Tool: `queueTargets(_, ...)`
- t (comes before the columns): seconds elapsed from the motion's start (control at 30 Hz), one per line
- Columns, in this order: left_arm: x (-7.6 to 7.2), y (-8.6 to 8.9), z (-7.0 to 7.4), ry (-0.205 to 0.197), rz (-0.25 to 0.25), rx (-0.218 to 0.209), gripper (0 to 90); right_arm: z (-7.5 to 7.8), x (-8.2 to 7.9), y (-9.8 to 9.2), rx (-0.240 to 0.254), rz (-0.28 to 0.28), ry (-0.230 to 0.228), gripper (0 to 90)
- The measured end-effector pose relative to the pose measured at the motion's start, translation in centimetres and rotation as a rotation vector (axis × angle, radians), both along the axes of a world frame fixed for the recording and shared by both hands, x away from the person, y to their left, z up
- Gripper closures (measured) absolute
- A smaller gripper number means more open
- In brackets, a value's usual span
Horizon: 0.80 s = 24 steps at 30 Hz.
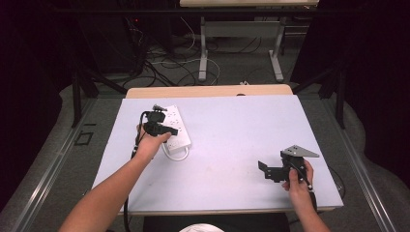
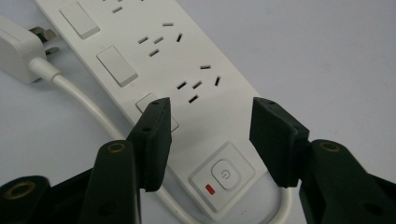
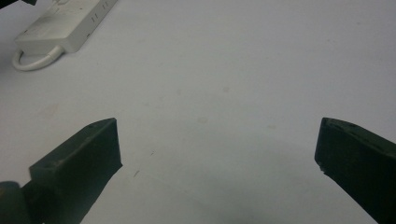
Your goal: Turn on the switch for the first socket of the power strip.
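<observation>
A white power strip [image 1: 177, 125] lies on the left part of the table, its white cable [image 1: 176, 154] looped at the near end. My left gripper [image 1: 170, 129] hovers over that near end. In the left gripper view its jaws [image 2: 212, 107] stand apart above the strip [image 2: 187, 70], with nothing pressed between them; the power button [image 2: 225, 173] and a red light [image 2: 210, 189] lie just below them. The strip's white plug [image 2: 18, 46] rests beside it. My right gripper [image 1: 263, 170] sits at the front right, jaws wide open [image 3: 217, 123] over bare table, with the strip [image 3: 65, 25] far off.
The white tabletop [image 1: 232, 135] has a wooden edge [image 1: 208, 91] at the back. Beyond it are the grey legs of another table [image 1: 203, 58] and cables on the floor [image 1: 164, 67]. Dark curtains stand on both sides.
</observation>
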<state>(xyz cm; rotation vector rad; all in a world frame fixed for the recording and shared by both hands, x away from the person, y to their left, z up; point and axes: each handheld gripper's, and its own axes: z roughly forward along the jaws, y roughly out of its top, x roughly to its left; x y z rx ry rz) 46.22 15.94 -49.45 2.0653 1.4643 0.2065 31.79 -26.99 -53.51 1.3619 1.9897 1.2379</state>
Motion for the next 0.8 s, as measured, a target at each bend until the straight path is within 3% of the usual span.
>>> queueTargets(0.2, -0.4, 0.0, 0.2, -0.028, -0.036, 0.016, 40.8, 0.1, 0.0, 0.0, -0.002, 0.001, -0.004, 0.0)
queueTargets(0.3, -0.7, 0.1, 0.2, -0.039, -0.034, 0.005, 38.9, 0.0, 0.0, 0.0, -0.004, 0.004, -0.003, 0.0)
queueTargets(0.37, -0.8, 0.3, 0.1, -0.075, -0.051, -0.006, 38.3, 0.0, 0.1, 0.1, -0.006, 0.002, -0.009, 0.0)
queueTargets(0.67, -1.2, 1.3, 0.8, -0.141, -0.058, -0.029, 33.4, 0.1, 0.1, 0.1, -0.003, 0.004, -0.008, 0.0)
queueTargets(0.8, -1.5, 1.5, 1.2, -0.148, -0.071, -0.041, 31.6, 0.1, 0.0, 0.1, -0.005, 0.003, -0.01, 0.0)
